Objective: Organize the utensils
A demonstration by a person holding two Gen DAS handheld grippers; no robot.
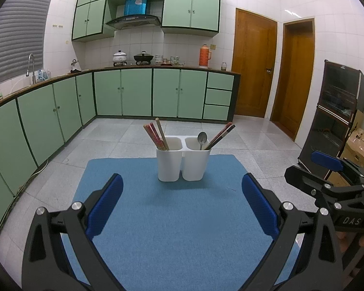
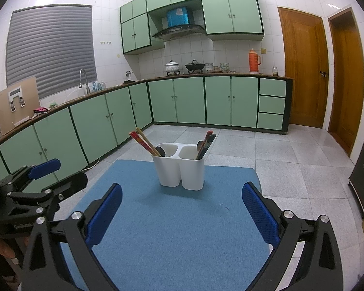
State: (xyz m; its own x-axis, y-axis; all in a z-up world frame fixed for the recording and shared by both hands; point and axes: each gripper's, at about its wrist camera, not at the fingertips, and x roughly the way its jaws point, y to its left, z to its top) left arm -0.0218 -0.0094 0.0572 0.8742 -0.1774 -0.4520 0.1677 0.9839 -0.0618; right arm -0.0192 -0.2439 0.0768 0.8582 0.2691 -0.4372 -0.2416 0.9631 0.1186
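A white two-compartment utensil holder (image 1: 183, 161) stands at the far end of a blue mat (image 1: 172, 218). Its left compartment holds red and tan chopsticks (image 1: 155, 134). Its right compartment holds a metal spoon (image 1: 202, 139) and dark chopsticks (image 1: 220, 134). The holder (image 2: 180, 167) also shows in the right wrist view, where a dark spoon (image 2: 160, 150) sits in the left compartment. My left gripper (image 1: 182, 203) is open and empty, short of the holder. My right gripper (image 2: 182, 208) is open and empty, also short of it.
The mat (image 2: 177, 230) lies on a table above a grey tiled floor. Green kitchen cabinets (image 1: 123, 92) run along the back and left. Wooden doors (image 1: 253, 65) stand at the right. A black cabinet (image 1: 332, 121) and cardboard boxes sit at the far right.
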